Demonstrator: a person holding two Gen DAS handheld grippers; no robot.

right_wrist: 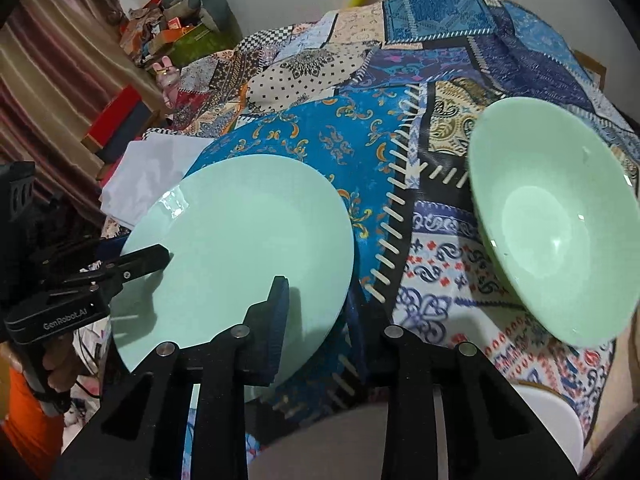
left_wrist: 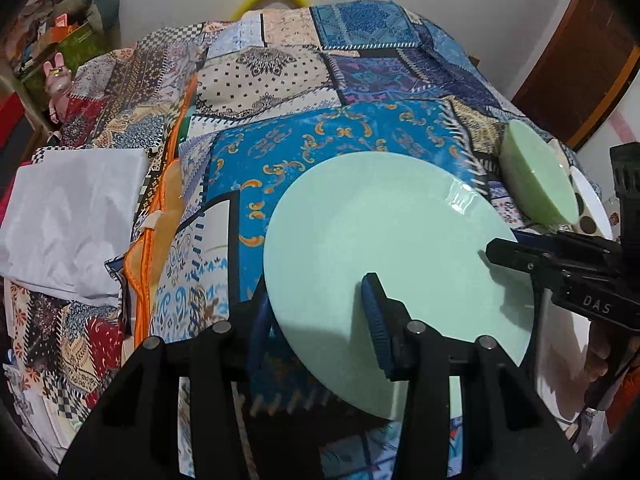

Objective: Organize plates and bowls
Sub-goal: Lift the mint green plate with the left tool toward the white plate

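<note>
A mint-green plate (left_wrist: 384, 232) hangs tilted a little above the patchwork tablecloth (left_wrist: 320, 136), held from both sides. My left gripper (left_wrist: 316, 292) is shut on its left rim, one blue pad on top and the other finger underneath. My right gripper (right_wrist: 320, 296) is shut on the opposite rim of the plate (right_wrist: 240, 232), and it shows at the right of the left wrist view (left_wrist: 496, 250). The left gripper (right_wrist: 164, 254) shows at the left of the right wrist view. A green bowl (right_wrist: 560, 240) stands on the cloth to the right, apart from the plate.
A white dish (right_wrist: 552, 412) lies near the front right, close under the green bowl (left_wrist: 536, 176). A folded white cloth (left_wrist: 72, 220) lies at the table's left edge. Cluttered shelves (left_wrist: 60, 32) stand beyond it, and a wooden door (left_wrist: 580, 64) is at the far right.
</note>
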